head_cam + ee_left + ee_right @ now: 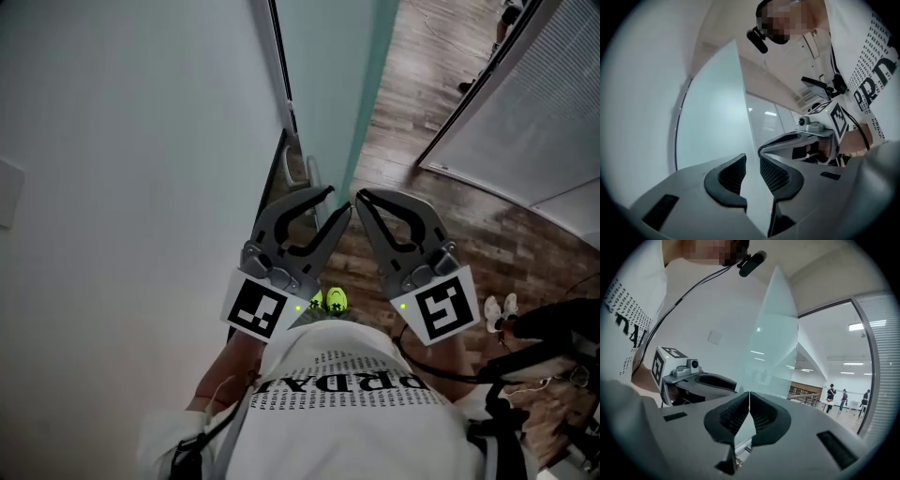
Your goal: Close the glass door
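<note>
The glass door [370,84] shows edge-on as a pale teal strip running from the top of the head view down to my grippers. My left gripper [337,202] is level and open, its tips just short of the door's edge. In the left gripper view the panel [712,108] stands ahead and its edge lines up with the gap between the left gripper [752,161] pads; I cannot tell whether it touches. My right gripper [361,199] sits close beside the left one, just right of the door's edge. In its own view the right gripper [749,397] has its pads meeting, and the glass [776,343] rises behind.
A white wall [122,141] fills the left, with a dark door frame [281,56] beside the glass. Wooden floor [422,84] lies to the right, bounded by a curved glass partition with blinds [534,94]. Black gear [553,328] sits low right. People [832,392] stand far off.
</note>
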The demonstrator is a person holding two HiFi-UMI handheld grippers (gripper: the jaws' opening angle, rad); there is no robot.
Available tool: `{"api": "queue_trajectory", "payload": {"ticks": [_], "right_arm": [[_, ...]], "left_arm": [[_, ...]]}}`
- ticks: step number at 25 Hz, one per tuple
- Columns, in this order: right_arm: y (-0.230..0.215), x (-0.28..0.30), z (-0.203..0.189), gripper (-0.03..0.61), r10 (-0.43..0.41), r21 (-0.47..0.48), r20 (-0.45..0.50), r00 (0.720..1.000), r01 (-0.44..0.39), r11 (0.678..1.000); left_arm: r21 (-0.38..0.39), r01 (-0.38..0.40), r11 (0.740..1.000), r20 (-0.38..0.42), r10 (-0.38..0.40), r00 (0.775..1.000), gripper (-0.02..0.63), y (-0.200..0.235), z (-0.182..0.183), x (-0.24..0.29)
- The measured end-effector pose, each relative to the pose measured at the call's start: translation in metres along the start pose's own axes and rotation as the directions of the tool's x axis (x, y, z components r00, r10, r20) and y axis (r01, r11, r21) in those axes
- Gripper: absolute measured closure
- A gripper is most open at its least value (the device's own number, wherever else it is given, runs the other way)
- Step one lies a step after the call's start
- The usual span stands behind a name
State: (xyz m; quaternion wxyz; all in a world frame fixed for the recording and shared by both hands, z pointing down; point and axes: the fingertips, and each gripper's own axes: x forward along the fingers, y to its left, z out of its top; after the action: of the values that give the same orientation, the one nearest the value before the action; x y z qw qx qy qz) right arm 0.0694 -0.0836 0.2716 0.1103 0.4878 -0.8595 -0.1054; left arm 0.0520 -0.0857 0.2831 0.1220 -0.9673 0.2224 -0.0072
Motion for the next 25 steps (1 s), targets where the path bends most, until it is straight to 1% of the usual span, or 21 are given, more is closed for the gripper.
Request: {"api": "queue_trajectory", "payload": {"ticks": [3, 5, 9, 13, 15, 18, 21, 25], "right_arm": [[-0.025, -0.013, -0.011, 0.58, -0.096, -0.041, -0.033, 0.995, 0.095, 0.995], [-0.038, -0.021, -0.018, 0.58, -0.15, -0.043, -0.054, 0.987, 0.147, 0.988], [-0.046, -0.027, -0.031, 0.58, -0.184, -0.028, -0.092, 0.979, 0.182, 0.983], [-0.053, -0.031, -0.033, 0.58, -0.217, -0.031, -0.095, 0.972, 0.215, 0.976], [-0.054, -0.03, -0.03, 0.58, -0.217, -0.046, -0.089, 0.972, 0.213, 0.976], [-0.047, -0.026, -0.028, 0.58, -0.189, -0.069, -0.088, 0.978, 0.184, 0.981], [-0.039, -0.024, -0.026, 0.58, -0.157, -0.096, -0.08, 0.984, 0.15, 0.984], [-0.036, -0.025, -0.025, 0.58, -0.134, -0.125, -0.08, 0.988, 0.124, 0.984]], "left_arm": [[0.006, 0.071, 0.997, 0.037, -0.071, 0.997, 0.52, -0.015, 0.004, 0.033], [0.01, 0.105, 0.994, 0.06, -0.105, 0.993, 0.52, -0.019, 0.005, 0.049], [-0.005, 0.138, 0.99, 0.071, -0.137, 0.988, 0.521, -0.022, 0.003, 0.065], [0.016, 0.179, 0.984, 0.089, -0.18, 0.98, 0.522, -0.026, 0.007, 0.072], [0.028, 0.185, 0.982, 0.085, -0.187, 0.979, 0.522, -0.026, 0.008, 0.071], [0.027, 0.164, 0.986, 0.079, -0.165, 0.983, 0.522, -0.024, 0.004, 0.061], [0.037, 0.136, 0.99, 0.099, -0.139, 0.985, 0.522, -0.023, 0.003, 0.052], [0.034, 0.114, 0.993, 0.125, -0.117, 0.985, 0.522, -0.022, 0.002, 0.048]]}}
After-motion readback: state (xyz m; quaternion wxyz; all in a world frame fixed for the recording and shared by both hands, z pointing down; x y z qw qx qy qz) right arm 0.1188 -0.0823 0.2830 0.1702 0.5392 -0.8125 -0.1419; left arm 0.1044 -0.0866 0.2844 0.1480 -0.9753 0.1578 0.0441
